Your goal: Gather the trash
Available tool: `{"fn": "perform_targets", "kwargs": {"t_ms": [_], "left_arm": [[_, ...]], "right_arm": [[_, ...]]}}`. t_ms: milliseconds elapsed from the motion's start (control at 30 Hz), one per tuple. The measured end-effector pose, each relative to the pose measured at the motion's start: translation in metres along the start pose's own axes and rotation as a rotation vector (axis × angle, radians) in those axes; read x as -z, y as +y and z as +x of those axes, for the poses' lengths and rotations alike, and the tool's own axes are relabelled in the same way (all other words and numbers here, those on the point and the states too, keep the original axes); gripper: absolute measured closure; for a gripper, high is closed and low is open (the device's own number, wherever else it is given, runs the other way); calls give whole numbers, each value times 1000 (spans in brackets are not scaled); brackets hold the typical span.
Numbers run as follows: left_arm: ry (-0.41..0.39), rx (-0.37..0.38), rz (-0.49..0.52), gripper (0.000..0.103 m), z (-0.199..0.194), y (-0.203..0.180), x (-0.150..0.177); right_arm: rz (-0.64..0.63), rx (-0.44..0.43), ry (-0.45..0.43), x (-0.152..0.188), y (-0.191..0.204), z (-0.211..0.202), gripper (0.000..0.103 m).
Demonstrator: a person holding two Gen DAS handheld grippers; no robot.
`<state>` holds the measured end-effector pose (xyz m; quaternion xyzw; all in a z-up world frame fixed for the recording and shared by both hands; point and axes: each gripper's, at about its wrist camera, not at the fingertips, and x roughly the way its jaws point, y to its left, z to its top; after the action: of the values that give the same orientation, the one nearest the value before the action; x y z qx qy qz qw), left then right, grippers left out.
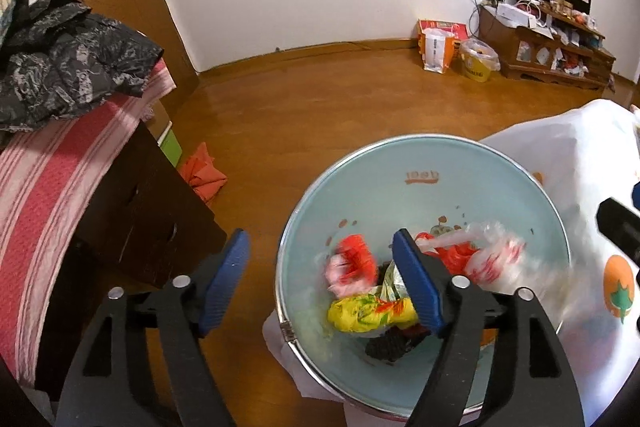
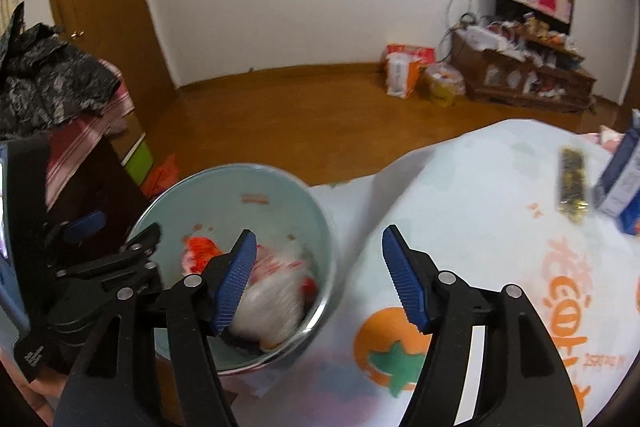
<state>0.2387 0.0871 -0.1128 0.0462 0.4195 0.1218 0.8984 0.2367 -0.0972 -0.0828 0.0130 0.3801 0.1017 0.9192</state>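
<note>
Both pairs of tongs hang spread wide with nothing between their blue pads. The left gripper (image 1: 320, 255) straddles the near-left rim of the trash bin (image 1: 304, 211): its left pad is outside, over the wooden floor (image 1: 320, 99), and its right pad is inside, above the rubbish. The right gripper (image 2: 318, 259) straddles the bin's right rim (image 2: 316, 199), with its left pad over the bin's contents and its right pad over the tablecloth (image 2: 480, 187), a white one printed with orange fruit.

The bin is a round, pale blue one with a metal rim, standing on the floor hard against the left edge of the cloth-covered table. Inside it lie the collected pieces: a yellow wrapper (image 1: 368, 315) near the front, a crumpled red-and-white plastic bag (image 1: 352, 263) to its left, another clear bag with red print (image 1: 492, 259) on the right, and something dark (image 1: 388, 345) underneath.

Near the table's far right edge, a dark wrapper (image 2: 574, 183) with gold flecks lies flat, just beside a blue-and-white carton (image 2: 622, 179).

Left of the bin stands a dark cabinet (image 1: 160, 219) draped in a pink striped towel (image 1: 48, 187), with black patterned clothing (image 1: 68, 67) heaped on top. An orange cloth (image 1: 202, 175) lies on the floor by it. Against the far wall sit a cluttered low wooden shelf (image 1: 552, 47) and a yellow bucket (image 1: 478, 61).
</note>
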Motion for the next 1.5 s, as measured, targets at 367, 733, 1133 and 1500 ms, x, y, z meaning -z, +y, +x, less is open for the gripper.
{"fn": "perform_targets", "kwargs": {"t_ms": [367, 733, 1133, 1500], "left_arm": [[-38, -19, -28, 9, -41, 11, 14], [-157, 10, -44, 6, -113, 21, 35], [-281, 47, -54, 6, -175, 31, 52], [-352, 42, -61, 6, -209, 37, 57]], "right_arm": [[82, 104, 10, 37, -21, -24, 15], [100, 116, -111, 50, -15, -103, 12], [102, 135, -291, 56, -4, -186, 9], [104, 136, -383, 59, -1, -220, 8]]}}
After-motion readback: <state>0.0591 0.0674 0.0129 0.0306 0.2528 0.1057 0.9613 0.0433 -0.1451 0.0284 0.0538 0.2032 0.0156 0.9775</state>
